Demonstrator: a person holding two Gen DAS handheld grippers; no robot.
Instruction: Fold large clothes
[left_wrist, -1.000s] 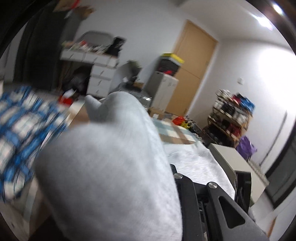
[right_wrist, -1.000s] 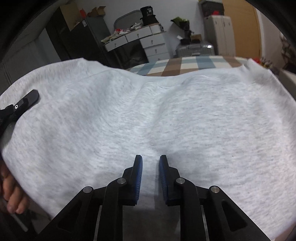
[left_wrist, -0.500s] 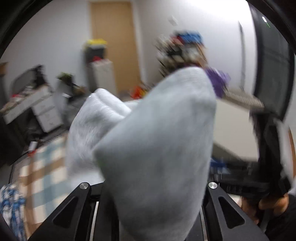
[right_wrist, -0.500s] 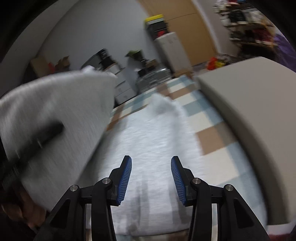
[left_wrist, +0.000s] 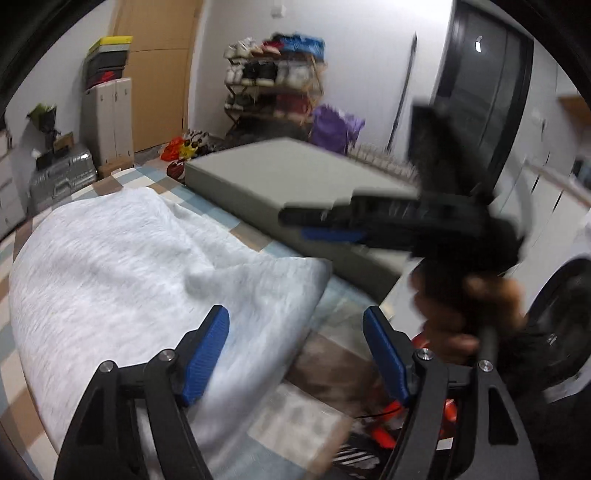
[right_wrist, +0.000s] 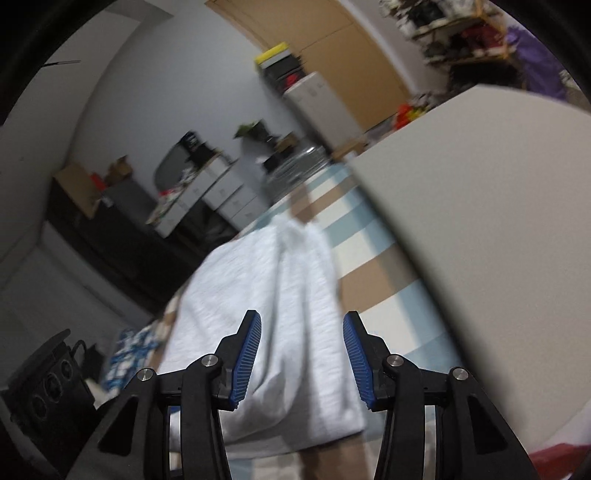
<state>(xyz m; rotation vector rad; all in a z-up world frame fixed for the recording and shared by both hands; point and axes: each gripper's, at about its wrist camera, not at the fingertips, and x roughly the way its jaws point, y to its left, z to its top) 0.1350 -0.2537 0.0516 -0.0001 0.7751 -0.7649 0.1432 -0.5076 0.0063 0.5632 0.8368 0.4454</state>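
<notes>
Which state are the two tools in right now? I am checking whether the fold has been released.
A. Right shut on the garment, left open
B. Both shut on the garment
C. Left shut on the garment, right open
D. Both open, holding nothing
D: the left tool and right tool both show wide gaps between their blue pads, and the grey garment lies loose on the checked cover.

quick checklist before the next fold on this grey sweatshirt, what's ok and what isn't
1. Left gripper open and empty: ok.
2. Right gripper open and empty: ok.
3. Grey sweatshirt lying on the checked cover, not hanging in the air: ok.
4. Sweatshirt flat: not ok, ridges and a puffed edge show.
5. Sleeves tucked in: cannot tell, blurred.
6. The two grippers clear of each other: not ok, the right gripper sits close in front of the left wrist view.
</notes>
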